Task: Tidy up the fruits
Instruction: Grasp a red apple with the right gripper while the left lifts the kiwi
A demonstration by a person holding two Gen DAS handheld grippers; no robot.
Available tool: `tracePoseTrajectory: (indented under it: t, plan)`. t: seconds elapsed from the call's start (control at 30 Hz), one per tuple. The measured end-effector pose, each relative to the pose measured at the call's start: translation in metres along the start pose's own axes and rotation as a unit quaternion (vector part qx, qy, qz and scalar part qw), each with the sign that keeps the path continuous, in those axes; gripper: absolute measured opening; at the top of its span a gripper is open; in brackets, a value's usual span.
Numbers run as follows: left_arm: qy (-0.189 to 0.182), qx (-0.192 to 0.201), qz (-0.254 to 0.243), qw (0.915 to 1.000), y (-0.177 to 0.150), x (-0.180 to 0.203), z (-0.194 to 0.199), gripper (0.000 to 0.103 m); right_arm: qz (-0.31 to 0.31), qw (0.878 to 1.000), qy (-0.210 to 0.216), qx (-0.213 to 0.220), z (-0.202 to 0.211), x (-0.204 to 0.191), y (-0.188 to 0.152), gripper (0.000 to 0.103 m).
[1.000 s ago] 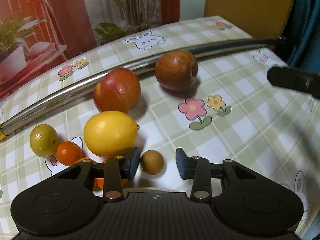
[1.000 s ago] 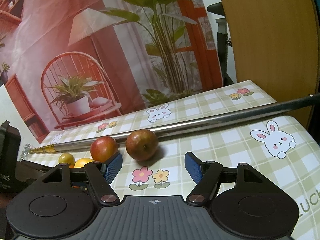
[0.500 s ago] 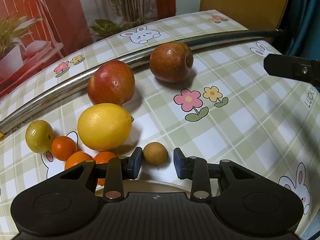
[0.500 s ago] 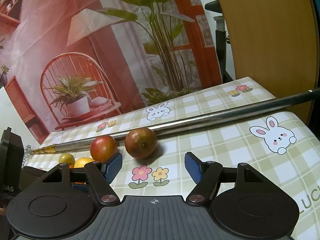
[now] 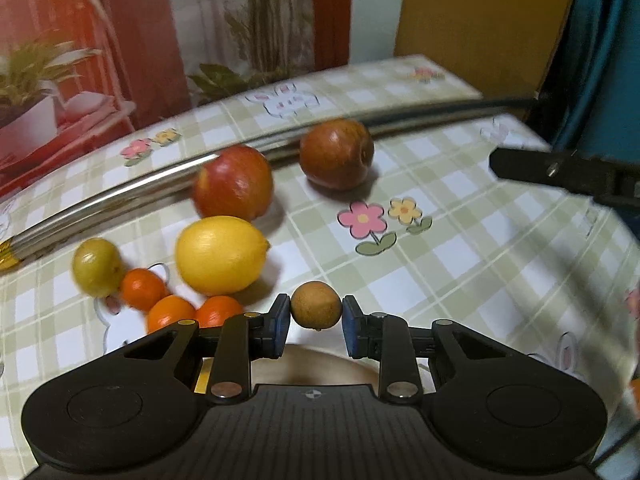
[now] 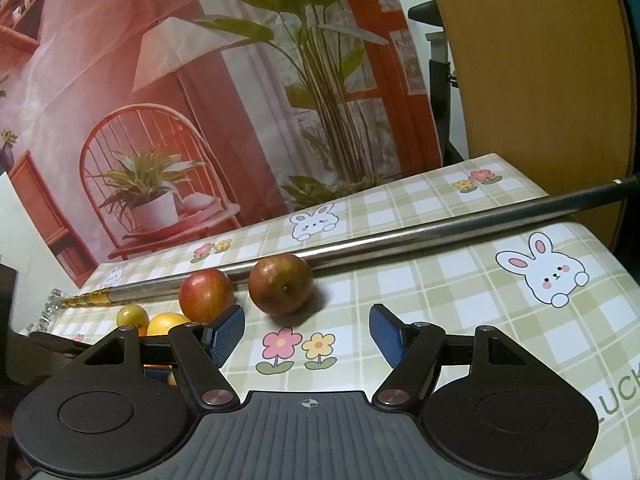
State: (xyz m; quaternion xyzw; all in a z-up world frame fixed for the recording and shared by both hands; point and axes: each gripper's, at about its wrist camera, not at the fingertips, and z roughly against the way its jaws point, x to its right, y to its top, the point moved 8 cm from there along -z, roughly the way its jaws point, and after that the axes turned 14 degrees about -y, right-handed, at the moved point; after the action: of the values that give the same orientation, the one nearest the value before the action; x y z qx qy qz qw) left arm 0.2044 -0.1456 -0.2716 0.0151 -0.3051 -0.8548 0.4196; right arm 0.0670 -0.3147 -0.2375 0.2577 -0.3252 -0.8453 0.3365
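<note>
two grippers: left gripper point(image 5: 316, 320) pinching small brown fruit point(image 5: 315, 305); right gripper point(image 6: 306, 332) spread, empty
risk: round fruit slips, rolls among oranges point(image 5: 172, 312)

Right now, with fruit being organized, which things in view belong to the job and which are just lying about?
Part of the job:
- small brown fruit, pinched in the left gripper
- lemon
- two apples
- green-yellow fruit
- three small oranges
- right gripper, open and holding nothing

Just lying about:
- metal rod
- checked tablecloth
- printed backdrop
</note>
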Motion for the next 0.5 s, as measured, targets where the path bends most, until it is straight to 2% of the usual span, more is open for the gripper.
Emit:
tracePoseTrajectory:
  t: [0.27, 0.5]
  plan:
    - [0.025, 0.078, 0.063, 0.9946, -0.021, -0.023, 0.076, 0.029, -0.003, 1.0, 0.008, 0.005, 0.004, -0.004, 0.002, 0.067]
    - [0.09, 0.117, 0.084, 0.9855, -0.044, -0.05, 0.128, 0.029, 0.02, 1.0, 0.016, 0.007, 0.006, -0.018, 0.0, 0.067]
